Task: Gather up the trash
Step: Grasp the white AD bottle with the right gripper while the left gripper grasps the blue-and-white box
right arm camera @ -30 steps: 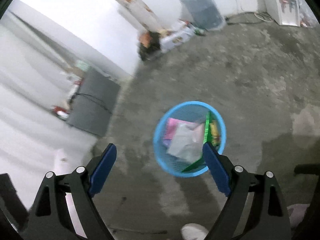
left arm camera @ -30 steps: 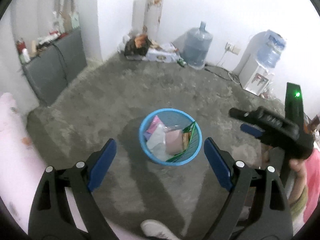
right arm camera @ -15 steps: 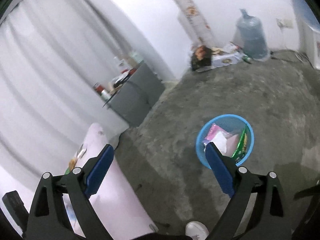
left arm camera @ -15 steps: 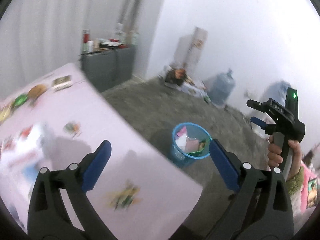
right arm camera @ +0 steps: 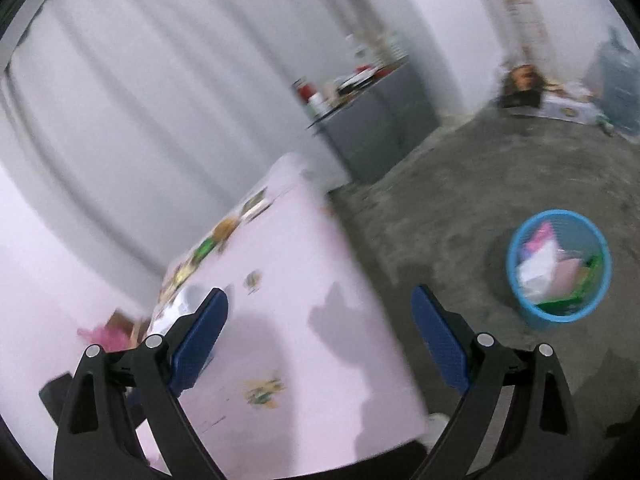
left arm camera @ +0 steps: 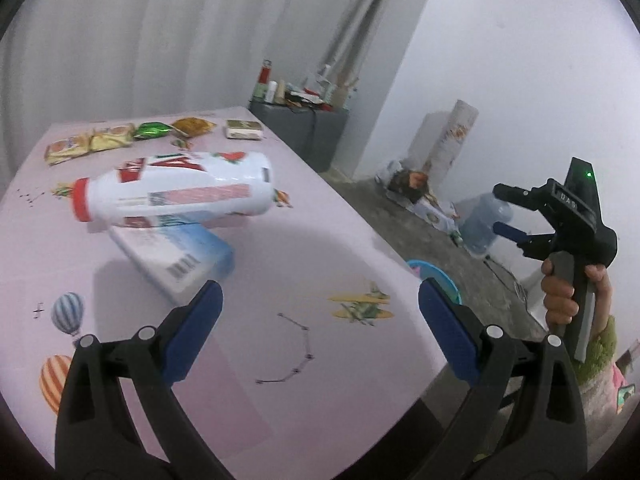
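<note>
On the pink table (left arm camera: 312,248) we see a white plastic bottle (left arm camera: 176,196) with a red cap lying on its side, resting partly on a flat blue-and-white box (left arm camera: 176,256). Along the table's far edge lie several snack wrappers (left arm camera: 92,144), with a small carton (left arm camera: 244,134) to their right. Our left claw (left arm camera: 318,328) hovers over the near part of the table with its blue pads spread wide and nothing between them. Our right claw (right arm camera: 320,340) is likewise spread and holds nothing, above the table's right side; from the left wrist view we see it held up in a hand (left arm camera: 560,296) to the right. The blue trash basket (right arm camera: 560,268) stands on the concrete floor (right arm camera: 480,184) to the right of the table, already holding wrappers and paper.
</note>
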A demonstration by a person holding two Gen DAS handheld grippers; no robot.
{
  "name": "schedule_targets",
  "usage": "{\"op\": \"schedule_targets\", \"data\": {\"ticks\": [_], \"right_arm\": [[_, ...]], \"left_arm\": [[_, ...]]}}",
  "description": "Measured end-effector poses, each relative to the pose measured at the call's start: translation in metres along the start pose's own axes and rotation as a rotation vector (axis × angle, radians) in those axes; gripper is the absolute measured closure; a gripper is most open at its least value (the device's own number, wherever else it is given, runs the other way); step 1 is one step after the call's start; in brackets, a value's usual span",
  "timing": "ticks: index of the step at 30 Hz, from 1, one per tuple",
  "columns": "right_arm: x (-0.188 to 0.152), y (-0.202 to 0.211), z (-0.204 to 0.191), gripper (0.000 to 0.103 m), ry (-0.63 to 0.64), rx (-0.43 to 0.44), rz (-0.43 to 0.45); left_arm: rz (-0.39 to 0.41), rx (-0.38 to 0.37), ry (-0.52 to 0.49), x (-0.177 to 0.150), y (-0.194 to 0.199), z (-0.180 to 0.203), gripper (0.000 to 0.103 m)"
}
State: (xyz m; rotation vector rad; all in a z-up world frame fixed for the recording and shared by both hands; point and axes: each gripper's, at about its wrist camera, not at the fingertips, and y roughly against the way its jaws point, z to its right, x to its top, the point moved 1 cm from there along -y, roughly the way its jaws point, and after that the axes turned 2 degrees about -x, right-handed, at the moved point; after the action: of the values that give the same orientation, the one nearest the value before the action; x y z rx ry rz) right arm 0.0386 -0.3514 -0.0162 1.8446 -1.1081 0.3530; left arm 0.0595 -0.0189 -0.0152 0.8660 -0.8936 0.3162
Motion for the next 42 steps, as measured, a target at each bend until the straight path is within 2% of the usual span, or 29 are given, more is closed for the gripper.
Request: {"op": "schedule_targets", "data": {"ticks": [10, 13, 17, 19, 21, 24, 27, 28, 30, 34, 36, 39, 42], "right_arm": [[0.002, -0.072, -0.142, 0.013, 0.419, 0.149, -0.171], [0.0, -0.105, -0.196, 0.013, 0.611, 0.173, -0.226], [-0.026, -0.151, -0.27, 0.012, 1.007, 0.129, -0.284], [-0.039, -0.174, -0.291, 0.012, 1.13, 0.131, -0.346], [-0.054, -0.203, -0.305, 0.012, 1.216, 0.121, -0.451], [-0.078, -0.237, -0.31, 0.011, 1.328, 0.037, -0.536], [-0.094, -0.257, -0.306, 0.011, 1.402, -0.045, -0.584], [-0.093, -0.255, -0.3, 0.012, 1.384, -0.043, -0.594], [-0.08, -0.258, -0.295, 0.018, 1.263, -0.019, -0.636], [-0.049, -0.265, -0.262, 0.023, 1.015, -0.068, -0.635], [-0.035, -0.269, -0.236, 0.025, 0.862, -0.117, -0.641], [-0.025, -0.266, -0.193, 0.027, 0.664, -0.269, -0.623], [-0.023, -0.249, -0.161, 0.029, 0.495, -0.253, -0.606]], "left_arm": [[0.061, 0.026, 0.106, 0.001, 0.02, -0.057, 0.009], [0.079, 0.038, 0.13, -0.001, 0.03, -0.074, 0.009], [0.065, 0.069, 0.15, -0.006, 0.033, -0.093, 0.009], [0.057, 0.076, 0.166, -0.008, 0.033, -0.102, 0.009], [0.052, 0.075, 0.182, -0.011, 0.032, -0.108, 0.009], [0.042, 0.078, 0.193, -0.013, 0.03, -0.114, 0.009], [0.022, 0.075, 0.204, -0.013, 0.028, -0.117, 0.009], [0.016, 0.074, 0.208, -0.012, 0.026, -0.118, 0.009], [0.007, 0.071, 0.216, -0.007, 0.023, -0.121, 0.009], [-0.011, 0.062, 0.251, 0.005, 0.011, -0.128, 0.009], [-0.024, 0.072, 0.286, 0.011, 0.001, -0.131, 0.009], [-0.062, 0.095, 0.341, 0.02, -0.019, -0.138, 0.009], [-0.093, 0.132, 0.414, 0.028, -0.037, -0.142, 0.009]]}}
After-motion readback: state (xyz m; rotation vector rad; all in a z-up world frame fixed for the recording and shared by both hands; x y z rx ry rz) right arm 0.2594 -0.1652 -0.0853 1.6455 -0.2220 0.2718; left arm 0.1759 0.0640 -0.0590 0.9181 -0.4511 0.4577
